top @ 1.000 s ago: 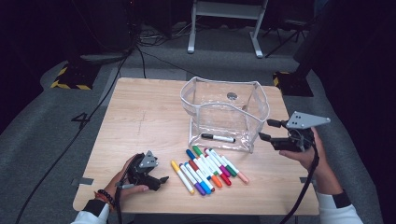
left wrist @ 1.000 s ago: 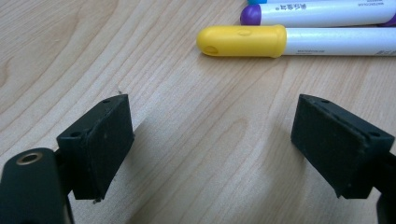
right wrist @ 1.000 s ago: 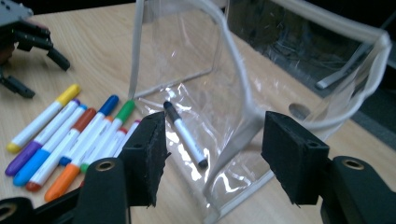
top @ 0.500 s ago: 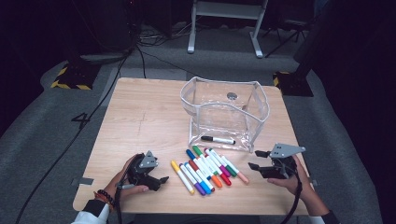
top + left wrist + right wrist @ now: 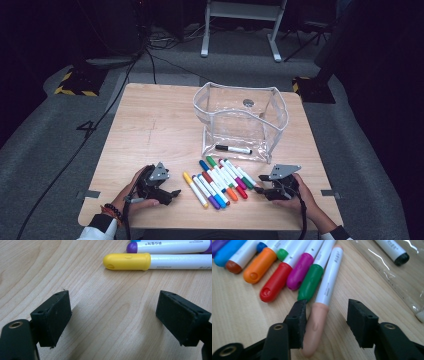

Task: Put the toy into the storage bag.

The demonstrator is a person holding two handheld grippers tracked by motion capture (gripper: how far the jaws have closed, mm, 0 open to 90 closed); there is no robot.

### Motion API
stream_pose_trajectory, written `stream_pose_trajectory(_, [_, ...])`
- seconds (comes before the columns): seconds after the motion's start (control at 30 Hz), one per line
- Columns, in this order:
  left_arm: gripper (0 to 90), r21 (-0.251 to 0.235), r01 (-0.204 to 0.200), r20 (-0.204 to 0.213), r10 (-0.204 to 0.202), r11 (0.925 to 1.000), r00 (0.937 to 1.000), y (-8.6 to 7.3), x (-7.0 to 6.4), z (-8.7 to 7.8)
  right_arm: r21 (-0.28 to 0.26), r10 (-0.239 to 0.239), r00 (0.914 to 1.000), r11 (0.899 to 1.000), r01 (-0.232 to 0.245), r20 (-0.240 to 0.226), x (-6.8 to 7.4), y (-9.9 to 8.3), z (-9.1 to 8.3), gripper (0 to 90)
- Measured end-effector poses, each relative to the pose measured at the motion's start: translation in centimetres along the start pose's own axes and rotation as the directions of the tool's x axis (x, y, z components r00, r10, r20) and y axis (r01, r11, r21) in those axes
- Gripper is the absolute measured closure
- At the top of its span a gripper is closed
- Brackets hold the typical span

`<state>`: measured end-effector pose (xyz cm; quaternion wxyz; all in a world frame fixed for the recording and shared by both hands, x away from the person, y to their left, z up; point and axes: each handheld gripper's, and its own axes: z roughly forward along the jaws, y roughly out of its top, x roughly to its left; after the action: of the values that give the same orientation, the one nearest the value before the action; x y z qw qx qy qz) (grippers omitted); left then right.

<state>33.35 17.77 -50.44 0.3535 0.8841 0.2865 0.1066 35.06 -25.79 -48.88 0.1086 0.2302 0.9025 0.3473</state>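
A row of several coloured markers (image 5: 220,182) lies side by side on the wooden table (image 5: 150,125). My right gripper (image 5: 259,190) is at the row's right end and stands open (image 5: 325,317). Its jaws straddle the cap of the peach-capped marker (image 5: 318,322); the left jaw is close against the cap and a gap remains on the right. My left gripper (image 5: 172,192) rests low on the table left of the row, open (image 5: 113,315) with bare wood between its jaws. The yellow-capped marker (image 5: 127,262) lies just beyond it. A black marker (image 5: 233,149) lies inside the clear pouch (image 5: 240,100).
Beside the peach marker lie green (image 5: 310,283), magenta (image 5: 298,273), red (image 5: 274,286) and orange (image 5: 258,266) ones. The pouch's clear wall (image 5: 397,282) runs close on the right in the right gripper view. Bare table stretches at the left and back.
My right gripper has come down and to the left from beside the pouch to the right end of the marker row. The left gripper has stayed put.
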Motion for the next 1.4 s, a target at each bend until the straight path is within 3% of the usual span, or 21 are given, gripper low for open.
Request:
stream_pose_trajectory(0.1, [13.3,0.0,0.0,0.0,0.0,1.0,1.0,0.0,0.0,0.0,-0.015,0.031,0.9995,0.999,-0.031,-0.005,-0.7,-0.4,0.2,57.5])
stream_pose_trajectory(0.33, [13.3,0.0,0.0,0.0,0.0,1.0,1.0,0.0,0.0,0.0,-0.034,0.052,0.9986,0.998,-0.052,0.005,-1.8,-1.1,-0.3,74.0])
stream_pose_trajectory(0.77, [13.3,0.0,0.0,0.0,0.0,1.0,1.0,0.0,0.0,0.0,-0.028,0.021,0.9997,0.999,-0.022,-0.011,-2.3,-1.3,-1.1,75.2])
stream_pose_trajectory(1.03, [13.2,0.0,-0.002,0.003,0.002,1.0,1.0,0.0,0.0,0.0,-0.042,0.001,0.9999,0.999,-0.001,0.011,-2.4,-1.0,-2.0,75.2])
stream_pose_trajectory(1.4, [13.2,0.0,-0.002,0.003,0.002,1.0,1.0,0.0,0.0,0.0,-0.141,-0.027,0.9991,0.99,0.031,0.034,-2.6,0.4,-5.3,75.2])
